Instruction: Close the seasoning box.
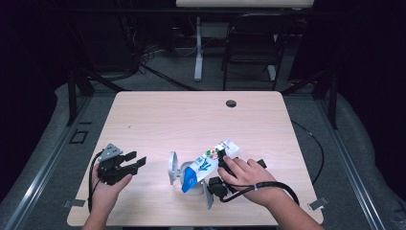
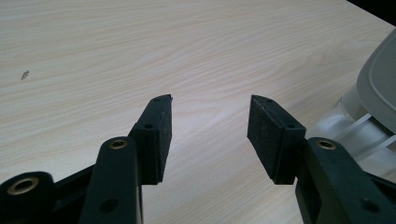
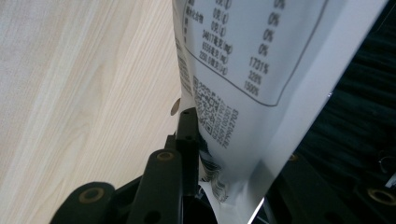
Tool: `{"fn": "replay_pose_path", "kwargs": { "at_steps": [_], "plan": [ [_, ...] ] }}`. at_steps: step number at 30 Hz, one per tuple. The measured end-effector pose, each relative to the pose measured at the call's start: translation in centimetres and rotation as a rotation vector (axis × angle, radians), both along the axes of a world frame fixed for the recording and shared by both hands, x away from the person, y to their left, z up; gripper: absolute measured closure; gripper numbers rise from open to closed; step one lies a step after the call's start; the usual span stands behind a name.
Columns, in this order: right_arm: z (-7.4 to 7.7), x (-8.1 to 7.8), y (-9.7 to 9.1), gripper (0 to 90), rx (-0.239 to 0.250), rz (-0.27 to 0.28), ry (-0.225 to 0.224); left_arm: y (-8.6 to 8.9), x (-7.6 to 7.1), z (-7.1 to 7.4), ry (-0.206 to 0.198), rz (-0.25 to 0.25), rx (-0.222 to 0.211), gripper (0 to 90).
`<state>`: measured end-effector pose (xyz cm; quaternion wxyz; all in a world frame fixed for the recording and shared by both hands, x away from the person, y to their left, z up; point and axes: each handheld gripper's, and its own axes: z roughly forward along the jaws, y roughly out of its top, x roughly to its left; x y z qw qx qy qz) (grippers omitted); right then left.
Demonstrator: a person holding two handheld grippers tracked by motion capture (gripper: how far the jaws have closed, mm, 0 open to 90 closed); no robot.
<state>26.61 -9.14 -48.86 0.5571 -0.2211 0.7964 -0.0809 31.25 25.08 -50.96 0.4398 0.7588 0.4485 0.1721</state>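
Right gripper [image 1: 221, 165] clamped on pouch [image 1: 206, 165], long axis diagonal, blue end toward cam

Right gripper view: white pouch [image 3: 261, 70] carries a framed nutrition-type table in small East Asian print. Right-hand column of percentages reads 0%, 0%, 0%, 1731%, 329%, 1500%. Left-hand entries include 0g figures and two mg figures, too small to read with certainty. Below the frame, a digit string runs along the pouch edge, not legible. High view: pouch front [image 1: 207, 165] shows blue lettering, unreadable.
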Motion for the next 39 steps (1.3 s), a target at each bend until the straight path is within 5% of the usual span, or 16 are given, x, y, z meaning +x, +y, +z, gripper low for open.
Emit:
{"fn": "replay_pose_path", "kwargs": {
  "at_steps": [39],
  "plan": [
    [0.50, -0.40, 0.15, 76.2, -0.039, 0.021, 0.000, 0.07, 0.00, 0.05, -0.004, 0.004, -0.004, 50.5]
  ]
}}
